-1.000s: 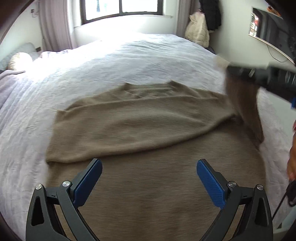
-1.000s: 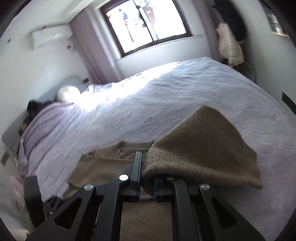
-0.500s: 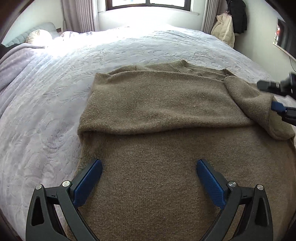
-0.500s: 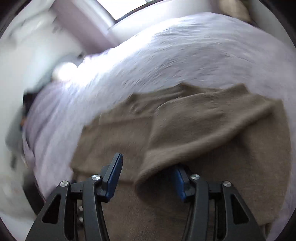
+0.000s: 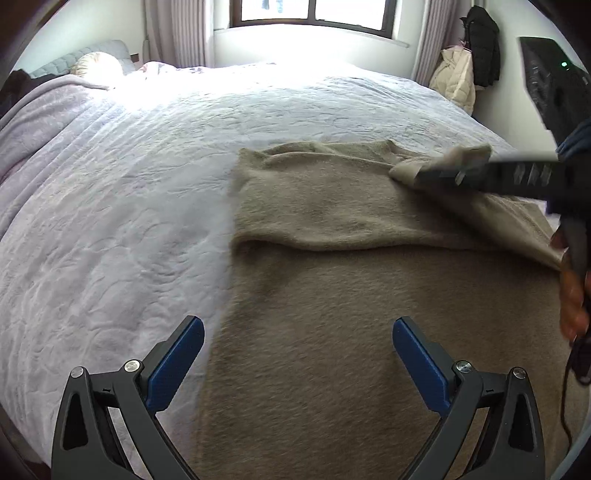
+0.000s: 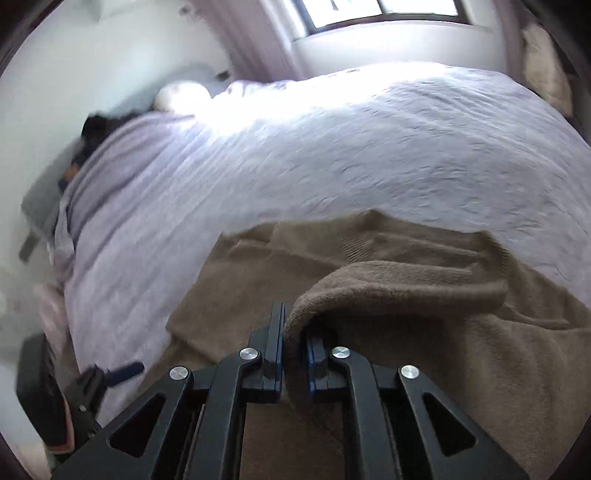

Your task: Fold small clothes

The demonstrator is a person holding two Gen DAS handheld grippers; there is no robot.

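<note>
Room: I am looking into a bedroom with a window (image 5: 314,13) on the far wall, pale curtains (image 5: 177,33) on both sides of it, and coats (image 5: 469,70) hanging in the far right corner.
Bed: a large bed under a quilted lavender bedspread (image 5: 110,206) fills most of what I see; a pillow (image 5: 98,68) lies at its head on the left.
Dark panel: a dark flat panel (image 5: 550,88) sits on the right wall; I cannot tell what it is.
Containers: I see no box, basket or drawer from either wrist camera.
Sweater: the tan knitted sweater (image 5: 351,314) lies spread on the near right part of the bedspread, one sleeve folded across its body.
Other sleeve: the sweater's right sleeve (image 6: 406,284) is lifted off the body, its cuff end caught in my right tool.
Left gripper: my left gripper (image 5: 298,354) hovers over the sweater's lower left edge, jaws wide, nothing between the blue pads (image 5: 173,363).
Right gripper: my right gripper (image 6: 295,354) has just been closing; its jaws stand narrow, clamped on the sleeve's knit edge, which passes between the pads.
Hand: from the left camera I see fingers of the person's right hand (image 5: 570,291) at the right rim, wrapped on the tool's handle.
</note>
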